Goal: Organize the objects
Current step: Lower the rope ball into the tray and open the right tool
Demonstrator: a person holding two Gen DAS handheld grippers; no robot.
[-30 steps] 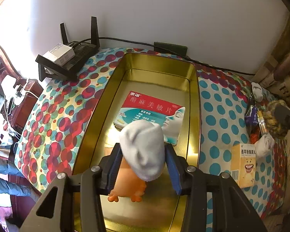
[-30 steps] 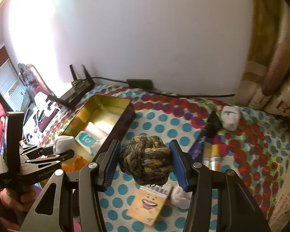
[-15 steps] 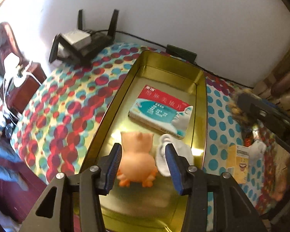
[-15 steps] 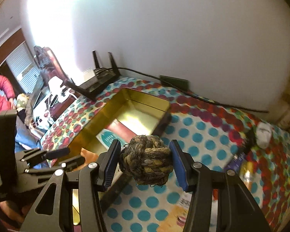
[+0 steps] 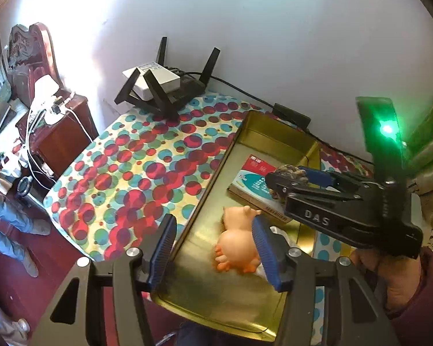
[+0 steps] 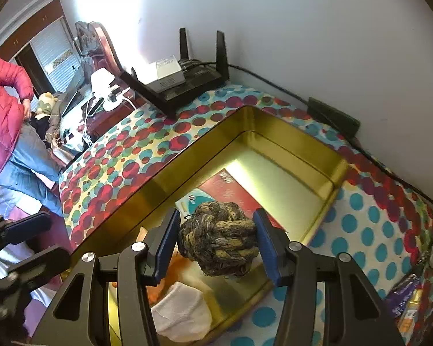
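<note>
A gold metal tray [image 5: 216,294] [image 6: 277,141] lies on the dotted tablecloth. In it are a red and teal medicine box [image 5: 252,177] [image 6: 233,183], an orange rubber toy [image 5: 236,242] and a white rolled sock [image 6: 184,314]. My left gripper [image 5: 213,248] is open and empty above the tray's near left rim. My right gripper [image 6: 216,242] is shut on a brown and yellow knotted rope ball [image 6: 218,245] and holds it above the tray; it also shows in the left wrist view [image 5: 291,177], over the medicine box.
A black router [image 5: 170,86] [image 6: 187,83] with a white box on it stands at the table's back left by the wall, with a cable and power adapter [image 6: 332,115] along the wall. Small items [image 6: 410,294] lie on the cloth at right. A person in a red jacket [image 6: 3,109] stands left.
My left gripper let go of the white sock into the tray, opened and drew back to the left. My right gripper carried the rope ball from the table's right side to above the tray.
</note>
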